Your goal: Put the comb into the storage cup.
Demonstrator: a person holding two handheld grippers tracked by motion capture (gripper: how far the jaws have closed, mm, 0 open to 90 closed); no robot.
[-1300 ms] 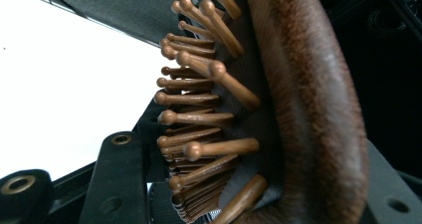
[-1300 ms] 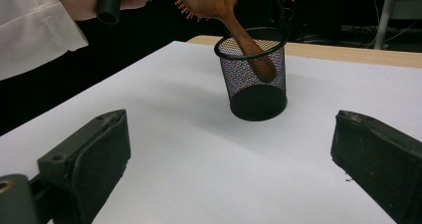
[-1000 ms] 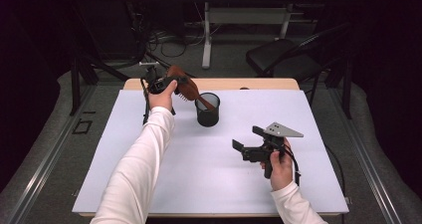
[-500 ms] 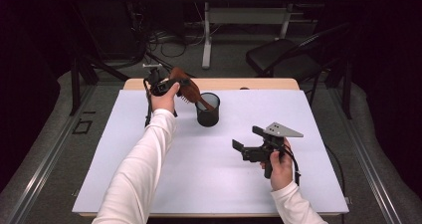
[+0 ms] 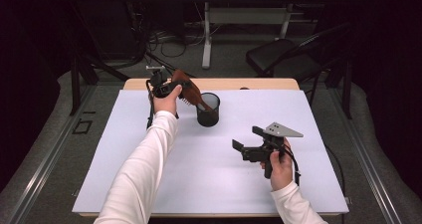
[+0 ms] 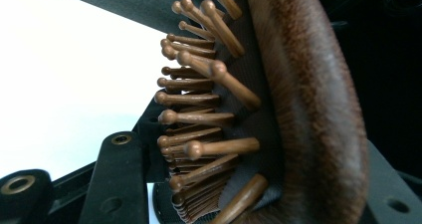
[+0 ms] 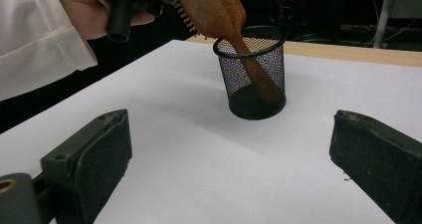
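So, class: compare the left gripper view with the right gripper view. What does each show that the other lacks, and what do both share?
Left gripper view alone: the hairbrush's ball-tipped wooden bristles close up, clamped between that gripper's black jaws. Right gripper view alone: the black mesh cup with the brush handle inside it, the person's white sleeve, and the right gripper open. Both: the brown hairbrush and the white table.

We see our right gripper (image 7: 226, 167) with jaws wide apart, nothing between them, over the white table (image 7: 199, 184). Ahead, the wooden hairbrush (image 7: 226, 22) leans handle-down into the black mesh cup (image 7: 256, 79); the other hand (image 7: 99, 15) holds its bristle end.
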